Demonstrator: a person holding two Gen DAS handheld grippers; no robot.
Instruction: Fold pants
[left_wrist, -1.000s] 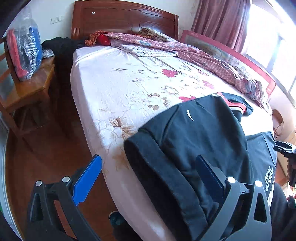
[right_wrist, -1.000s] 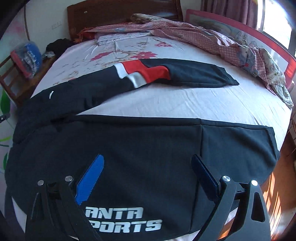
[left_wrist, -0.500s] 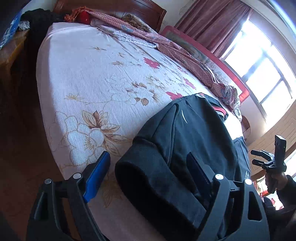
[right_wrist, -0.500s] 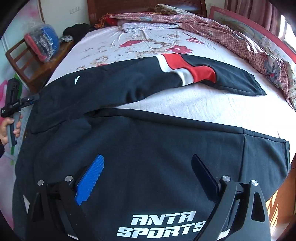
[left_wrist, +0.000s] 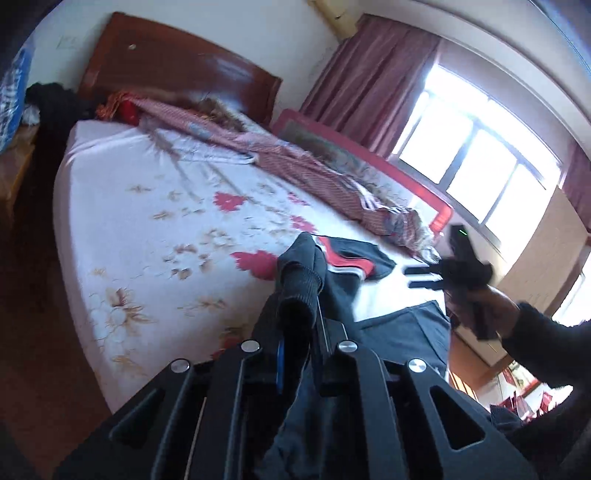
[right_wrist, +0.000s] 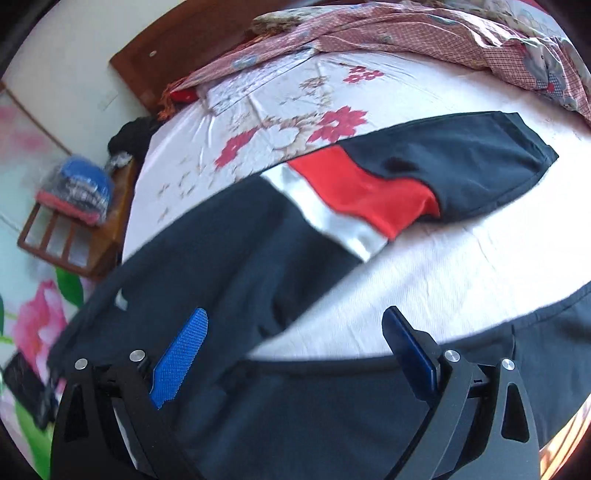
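Black track pants with a red and white band lie spread on the bed, legs apart. My left gripper is shut on the pants' ribbed waistband edge and lifts it off the sheet. The far leg shows beyond it in the left wrist view. My right gripper is open and empty, hovering over the crotch between the two legs. It also shows in the left wrist view, held in a hand at the right.
The bed has a floral sheet and a crumpled pink checked blanket along its far side. A wooden headboard stands behind. A wooden chair with bagged clothes stands left of the bed. A window is at the right.
My left gripper has shut on the waistband and raised it, tilting upward. My right gripper has moved left and up over the gap between the legs, staying open.
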